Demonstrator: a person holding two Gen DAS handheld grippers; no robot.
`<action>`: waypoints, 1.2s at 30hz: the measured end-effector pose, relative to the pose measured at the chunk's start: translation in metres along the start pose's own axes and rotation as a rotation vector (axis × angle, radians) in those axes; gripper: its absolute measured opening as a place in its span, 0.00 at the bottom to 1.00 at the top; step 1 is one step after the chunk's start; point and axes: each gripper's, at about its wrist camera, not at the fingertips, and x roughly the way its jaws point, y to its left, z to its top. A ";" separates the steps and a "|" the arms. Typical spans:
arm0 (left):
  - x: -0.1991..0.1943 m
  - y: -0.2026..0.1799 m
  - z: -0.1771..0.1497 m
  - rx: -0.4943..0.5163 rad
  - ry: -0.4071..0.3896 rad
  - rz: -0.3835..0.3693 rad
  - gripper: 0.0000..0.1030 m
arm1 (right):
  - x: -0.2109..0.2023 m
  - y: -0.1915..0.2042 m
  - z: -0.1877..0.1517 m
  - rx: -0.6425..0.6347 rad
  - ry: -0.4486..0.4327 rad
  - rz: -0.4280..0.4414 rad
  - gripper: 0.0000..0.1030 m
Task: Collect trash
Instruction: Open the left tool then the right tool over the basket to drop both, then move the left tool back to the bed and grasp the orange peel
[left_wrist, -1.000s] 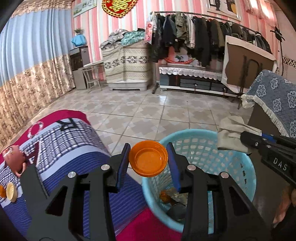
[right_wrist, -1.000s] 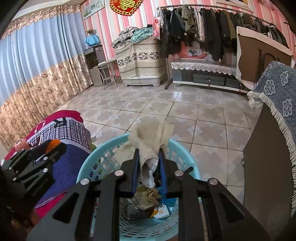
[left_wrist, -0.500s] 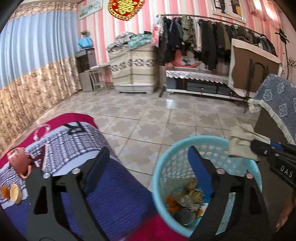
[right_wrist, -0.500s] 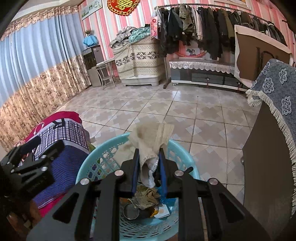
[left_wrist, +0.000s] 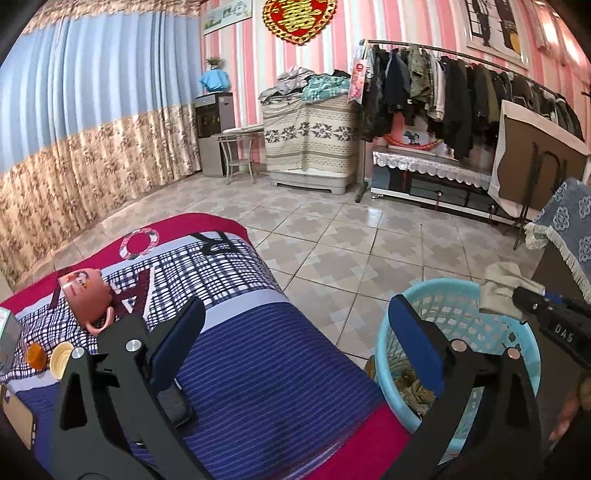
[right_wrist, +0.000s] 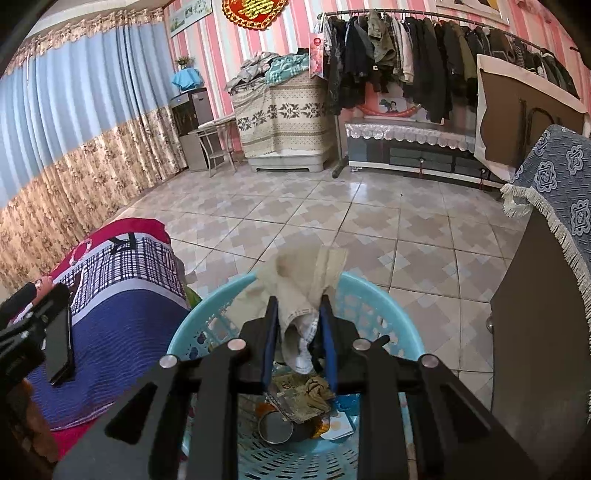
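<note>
A light blue basket (right_wrist: 177, 339) stands on the floor beside the cloth-covered table (left_wrist: 258, 369), with several bits of trash (right_wrist: 295, 406) at its bottom. My right gripper (right_wrist: 298, 306) hangs over the basket with a beige cloth (right_wrist: 303, 280) pinched between its pads; its jaws are starting to open. The cloth (left_wrist: 498, 288) also shows above the basket rim (left_wrist: 443, 286) in the left wrist view. My left gripper (left_wrist: 295, 310) is over the table's edge, jaws opening wide, nothing between them.
On the table lie a pink cup (left_wrist: 86, 295) on its side, an orange cap (left_wrist: 35, 356), a cream cap (left_wrist: 61, 356) and a black phone (left_wrist: 173, 402). A dark cabinet (right_wrist: 535, 332) with a blue fringed cover stands right of the basket. Tiled floor lies beyond.
The left gripper opened and let an orange lid go over the basket, then swung left and up towards the table. The right gripper stayed put with the cloth, its jaws slightly wider.
</note>
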 end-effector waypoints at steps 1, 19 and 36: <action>-0.001 0.002 0.000 -0.002 -0.003 0.005 0.93 | 0.001 0.001 0.001 -0.001 0.001 -0.003 0.29; -0.014 0.038 -0.018 -0.036 -0.009 0.057 0.94 | -0.003 0.019 0.008 -0.025 -0.030 -0.038 0.91; -0.041 0.142 -0.045 -0.148 0.021 0.201 0.95 | -0.007 0.068 0.007 -0.037 -0.065 0.043 0.91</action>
